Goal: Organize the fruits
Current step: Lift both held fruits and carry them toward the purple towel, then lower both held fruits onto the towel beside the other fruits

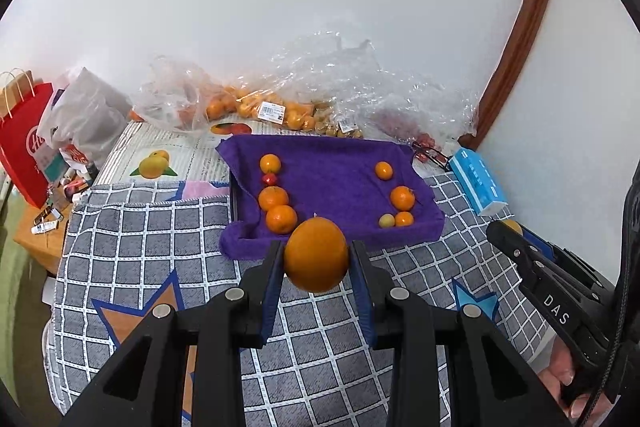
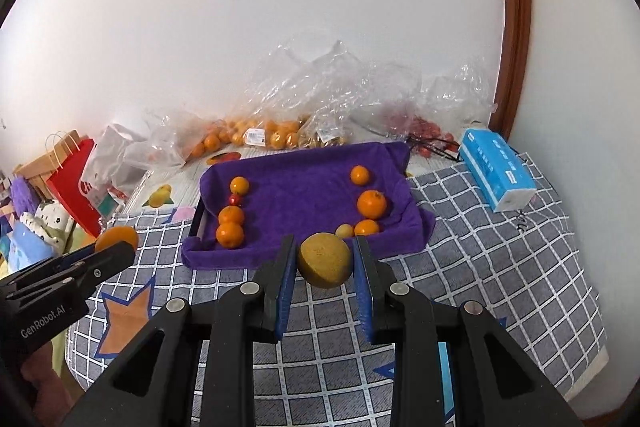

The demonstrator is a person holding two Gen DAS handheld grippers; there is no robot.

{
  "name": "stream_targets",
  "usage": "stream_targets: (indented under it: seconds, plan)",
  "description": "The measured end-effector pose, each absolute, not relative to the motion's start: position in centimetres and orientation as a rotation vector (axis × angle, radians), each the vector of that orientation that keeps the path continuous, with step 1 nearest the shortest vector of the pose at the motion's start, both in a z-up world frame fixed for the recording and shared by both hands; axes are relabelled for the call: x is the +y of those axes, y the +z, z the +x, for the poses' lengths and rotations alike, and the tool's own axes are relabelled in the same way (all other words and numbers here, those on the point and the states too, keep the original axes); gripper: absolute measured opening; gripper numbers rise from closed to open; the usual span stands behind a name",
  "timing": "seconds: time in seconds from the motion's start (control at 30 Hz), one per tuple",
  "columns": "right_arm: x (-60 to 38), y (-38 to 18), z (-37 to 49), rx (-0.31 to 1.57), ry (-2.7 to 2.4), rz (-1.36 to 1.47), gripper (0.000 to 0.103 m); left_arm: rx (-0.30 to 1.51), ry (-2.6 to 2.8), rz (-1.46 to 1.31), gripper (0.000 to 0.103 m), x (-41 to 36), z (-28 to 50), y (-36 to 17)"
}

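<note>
Over checked quilt [image 1: 132, 227] by white wall [image 1: 280, 7] — left claw [image 1: 316, 259] grasping orange [image 1: 316, 255]; right claw [image 2: 325, 261] grasping yellowish fruit [image 2: 325, 259].

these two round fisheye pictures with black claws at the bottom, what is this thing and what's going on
No robot here: a person holds a black two-finger gripper in each hand, with a camera on each looking along its fingers. One picture is from the left gripper, whose jaws are shut on a large round orange. The other is from the right gripper, shut on a dull yellow-green round fruit. Each gripper also shows at the edge of the other's picture. Ahead, on a grey checked cloth, sits a tray draped in a purple towel, with small oranges lined along both sides. Bags of fruit lie behind it.
</note>
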State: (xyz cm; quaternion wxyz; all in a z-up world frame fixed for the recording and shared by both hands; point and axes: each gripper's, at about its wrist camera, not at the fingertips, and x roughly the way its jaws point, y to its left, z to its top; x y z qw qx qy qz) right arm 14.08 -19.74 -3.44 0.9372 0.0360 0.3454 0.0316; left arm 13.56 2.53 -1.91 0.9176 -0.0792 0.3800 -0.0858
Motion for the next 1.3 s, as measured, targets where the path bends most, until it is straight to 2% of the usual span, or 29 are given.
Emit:
stream_targets:
  seconds: [0.67, 1.3]
  plan:
    - [-19.6, -3.2, 16.1, 0.724, 0.104, -0.031, 0.027, 0.803, -0.206, -0.126, 0.031, 1.7, 17.0, -0.8]
    - [-20.2, -4.8, 20.3, 0.742, 0.097, 0.008, 0.027, 0.82, -0.19, -0.159, 0.031, 2.3, 21.0, -1.7]
